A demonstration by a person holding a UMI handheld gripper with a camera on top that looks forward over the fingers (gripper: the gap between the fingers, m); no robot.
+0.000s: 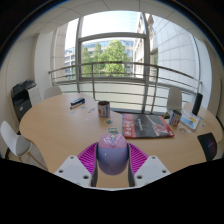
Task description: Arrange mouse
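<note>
Fingers of the gripper (112,165) sit nearest, at 6 o'clock, their purple pads (88,158) pressed against both sides of a translucent purple-grey mouse (112,155); the jaws stand narrow, closed on it, and the mouse is held between them above the near edge of a round wooden table (60,125). Just beyond the mouse, toward 12 o'clock, stands a small green-tinted object (113,131), too small to name. Toward 1 o'clock a colourful magazine (147,125) lies flat on the table, with a small box and other items (188,120) further along at 2 o'clock. A dark mug (103,108) stands past the table's middle at 12 o'clock. At 11 o'clock a dark stapler-like thing (77,101) rests near the far rim. White chairs (20,140) ring the table, and beyond them large windows (105,55) show a railing and green trees.
</note>
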